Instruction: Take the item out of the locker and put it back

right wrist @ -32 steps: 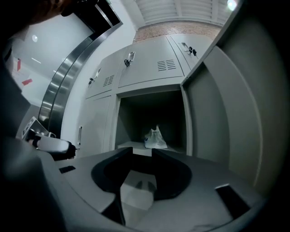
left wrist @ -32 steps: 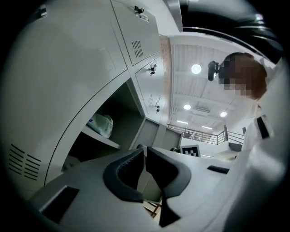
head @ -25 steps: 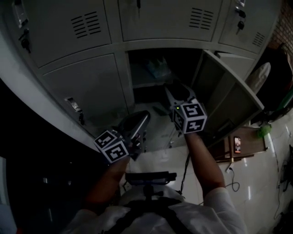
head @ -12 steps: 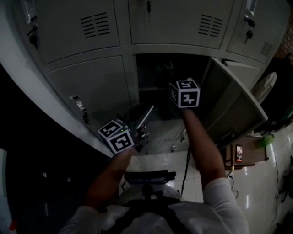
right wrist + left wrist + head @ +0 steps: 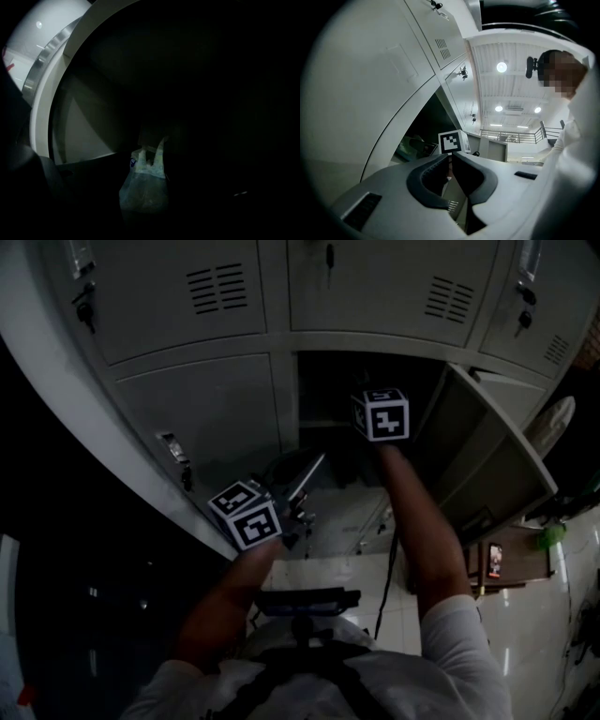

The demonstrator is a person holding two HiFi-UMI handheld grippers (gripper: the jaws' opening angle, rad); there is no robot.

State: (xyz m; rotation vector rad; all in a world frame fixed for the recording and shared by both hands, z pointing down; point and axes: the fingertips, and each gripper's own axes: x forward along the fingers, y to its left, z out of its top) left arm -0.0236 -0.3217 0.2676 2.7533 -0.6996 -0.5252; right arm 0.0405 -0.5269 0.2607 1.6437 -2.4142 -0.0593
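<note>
We're in the open locker (image 5: 367,345) with the right gripper (image 5: 381,414), and dead ahead of it, a touch low, sits a thin plastic bag (image 5: 144,187) on the locker floor, its handle loops (image 5: 158,157) poking up. By our reckoning it's light, limp and crinkly, and a bit slippery. Squeezing its belly would only crush whatever is inside (too dark to say what), so the loops at the top are where we'd take hold.

The right jaws have just been opening and now stand as wide as they go, holding nothing. The bag is out in front, near but apart, and as far as we can judge not yet between the pads. The left gripper (image 5: 451,158) hangs outside, below the opening, jaws together and empty.
</note>
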